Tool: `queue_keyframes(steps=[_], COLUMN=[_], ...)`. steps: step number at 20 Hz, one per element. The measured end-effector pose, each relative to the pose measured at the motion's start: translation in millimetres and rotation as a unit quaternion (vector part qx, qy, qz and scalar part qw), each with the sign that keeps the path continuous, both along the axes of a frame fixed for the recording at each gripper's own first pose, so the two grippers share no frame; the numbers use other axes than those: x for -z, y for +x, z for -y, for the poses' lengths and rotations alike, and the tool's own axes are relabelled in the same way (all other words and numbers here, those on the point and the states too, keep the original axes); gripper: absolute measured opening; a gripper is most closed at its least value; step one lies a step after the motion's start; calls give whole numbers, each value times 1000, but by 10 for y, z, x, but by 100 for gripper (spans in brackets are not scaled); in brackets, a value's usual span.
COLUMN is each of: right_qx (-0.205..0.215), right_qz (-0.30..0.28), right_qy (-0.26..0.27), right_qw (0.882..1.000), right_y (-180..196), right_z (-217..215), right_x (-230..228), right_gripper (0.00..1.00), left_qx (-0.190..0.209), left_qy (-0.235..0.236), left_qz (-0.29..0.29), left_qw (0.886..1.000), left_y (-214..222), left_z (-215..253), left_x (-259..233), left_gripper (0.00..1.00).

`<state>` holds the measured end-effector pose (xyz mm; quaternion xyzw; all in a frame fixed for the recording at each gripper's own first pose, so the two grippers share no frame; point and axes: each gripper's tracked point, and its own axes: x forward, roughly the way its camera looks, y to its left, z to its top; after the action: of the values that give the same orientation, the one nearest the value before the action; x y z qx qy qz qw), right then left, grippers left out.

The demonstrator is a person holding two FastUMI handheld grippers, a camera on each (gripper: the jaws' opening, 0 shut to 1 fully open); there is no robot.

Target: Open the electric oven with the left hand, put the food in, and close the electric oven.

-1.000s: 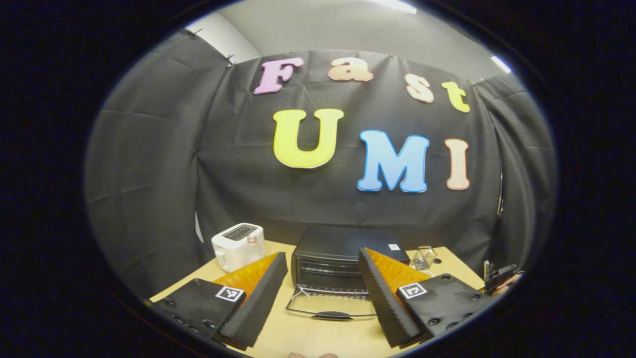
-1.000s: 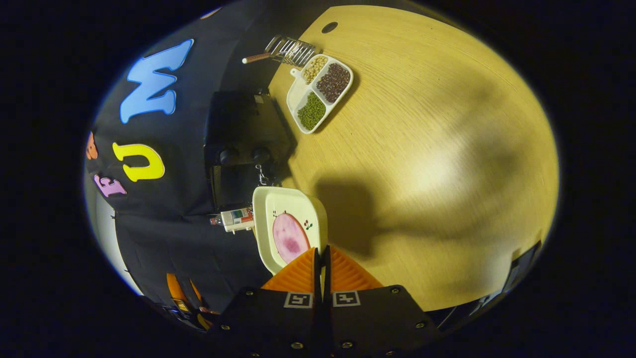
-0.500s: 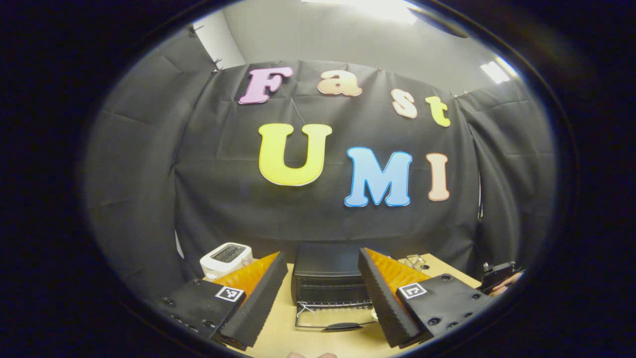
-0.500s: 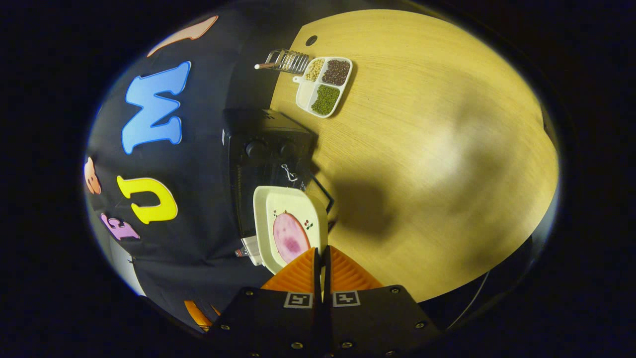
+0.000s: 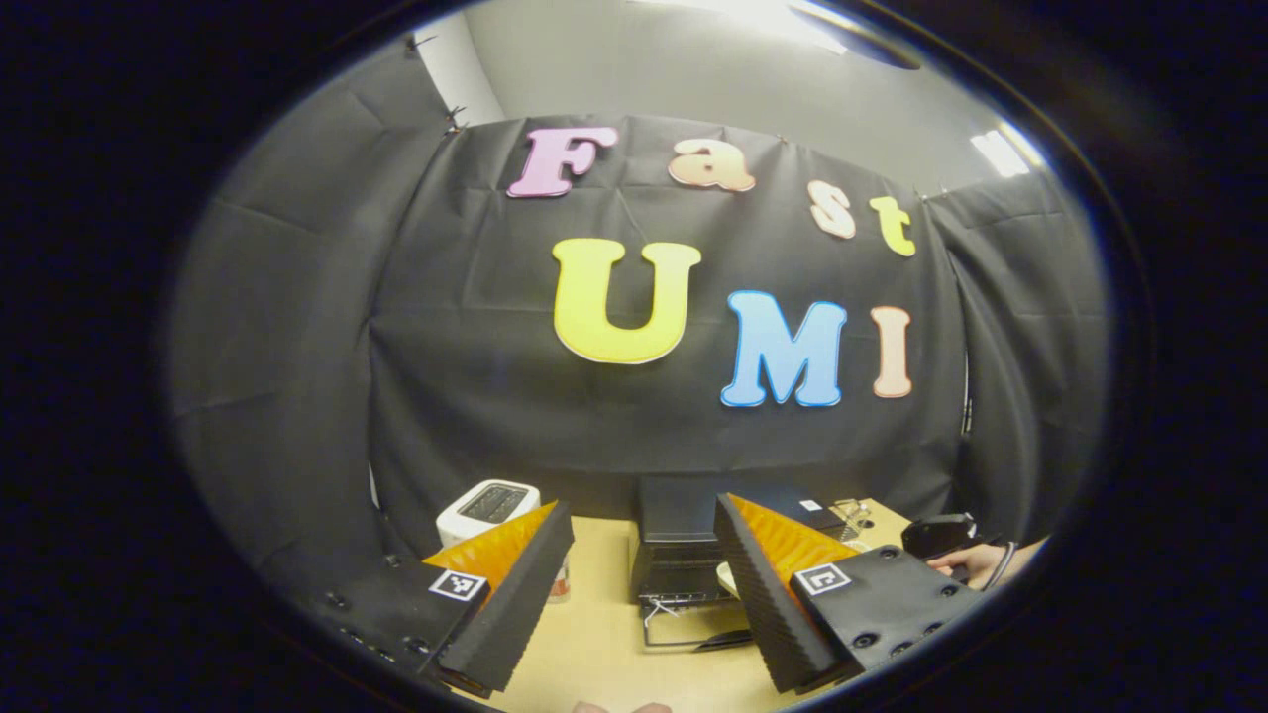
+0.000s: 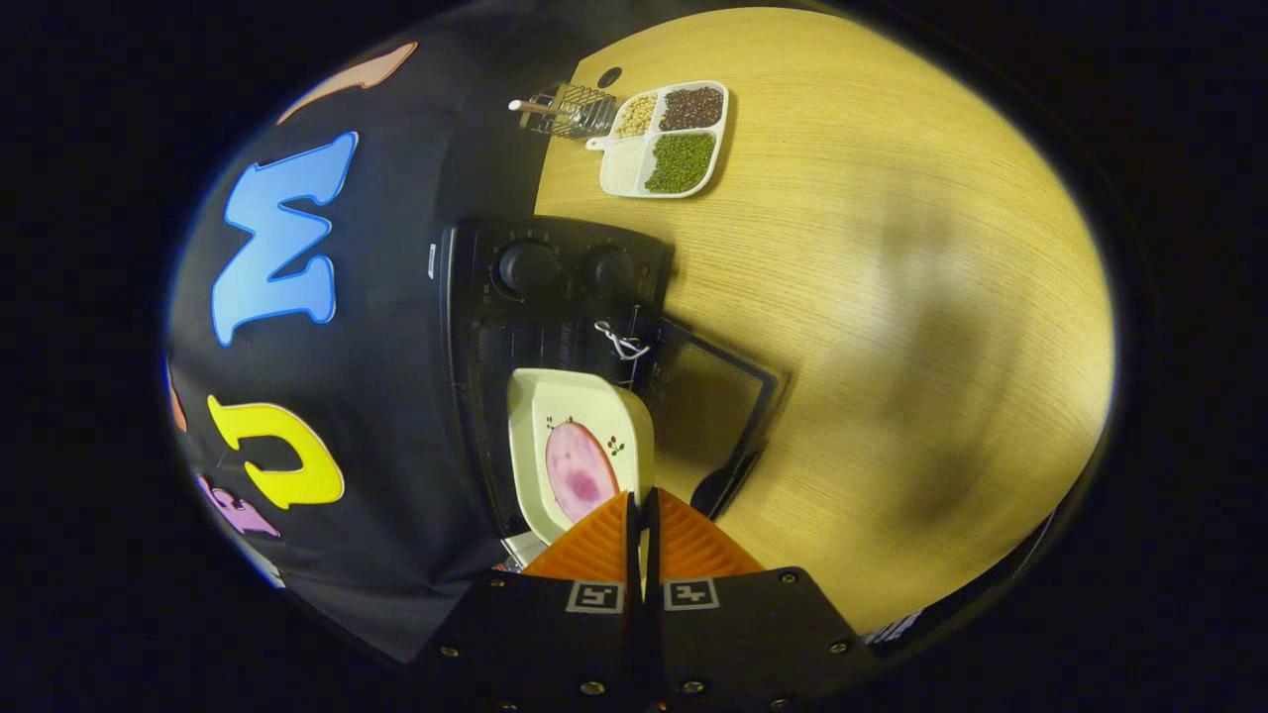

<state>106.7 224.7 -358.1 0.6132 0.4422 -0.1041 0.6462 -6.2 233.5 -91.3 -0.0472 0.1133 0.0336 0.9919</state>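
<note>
The black electric oven (image 5: pixel 684 550) stands at the table's back with its glass door (image 5: pixel 693 629) folded down flat. My left gripper (image 5: pixel 644 515) is open and empty, held back from the oven. My right gripper (image 6: pixel 639 497) is shut on the rim of a cream plate (image 6: pixel 555 416) carrying a pink slice of food (image 6: pixel 580 470). The plate hovers in front of the oven (image 6: pixel 535 317), over the inner edge of the lowered door (image 6: pixel 708 396). In the left gripper view the plate's edge (image 5: pixel 728 579) peeks out beside my finger, and a hand (image 5: pixel 976 560) holds the other gripper at the right.
A white toaster (image 5: pixel 490 505) stands left of the oven with a small bottle (image 5: pixel 563 584) beside it. A divided tray of beans (image 6: pixel 669 139) and a wire rack (image 6: pixel 567 109) lie past the oven's knob end. The wooden table (image 6: pixel 892 297) stretches wide in front.
My left gripper has drawn back from the oven and shifted left, still open. My right gripper has carried the plate closer to the open oven, which looms larger in its view.
</note>
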Motion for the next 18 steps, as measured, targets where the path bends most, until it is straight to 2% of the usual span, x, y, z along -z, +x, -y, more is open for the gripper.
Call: queue_keyframes(steps=[2, 3, 4, 6, 7, 9, 10, 11, 12, 13, 14, 18], right_qx=[23, 36, 45, 65, 77, 94, 99, 105, 111, 117, 121, 134], right_qz=[-12, -13, -16, -22, -24, -33, -34, -31, -31, -29, -28, -11], right_qy=[1, 2, -2, -10, -17, -31, -34, -35, -38, -43, -50, -55], right_qw=[1000, 999, 999, 998, 997, 995, 994, 993, 993, 992, 991, 989], right_y=[174, 259, 330, 448, 513, 639, 699, 767, 837, 904, 976, 1230], right_z=[-135, -188, -246, -325, -355, -395, -427, -449, -469, -481, -487, -567], right_x=[89, 119, 163, 239, 277, 381, 414, 432, 460, 485, 529, 586], right_gripper=[0, 0, 0, 0, 0, 1, 1, 1, 0, 0, 1, 1], left_qx=[-13, -21, -29, -45, -52, -67, -73, -81, -88, -95, -100, -110], left_qy=[-2, -3, -4, -5, -6, -8, -8, -8, -8, -10, -12, -4], left_qz=[-4, -4, -5, -10, -13, -18, -21, -22, -23, -25, -25, -27], left_qw=[1000, 1000, 1000, 999, 999, 998, 997, 996, 996, 995, 995, 994], left_y=[-62, -91, -123, -158, -179, -269, -306, -337, -357, -377, -405, -470], left_z=[-167, -264, -355, -525, -590, -744, -810, -881, -941, -993, -1027, -1120], left_x=[25, 24, 32, 74, 95, 130, 145, 149, 150, 150, 161, 165], left_gripper=[97, 100, 97, 100, 97, 100, 97, 100, 97, 100, 97, 97])
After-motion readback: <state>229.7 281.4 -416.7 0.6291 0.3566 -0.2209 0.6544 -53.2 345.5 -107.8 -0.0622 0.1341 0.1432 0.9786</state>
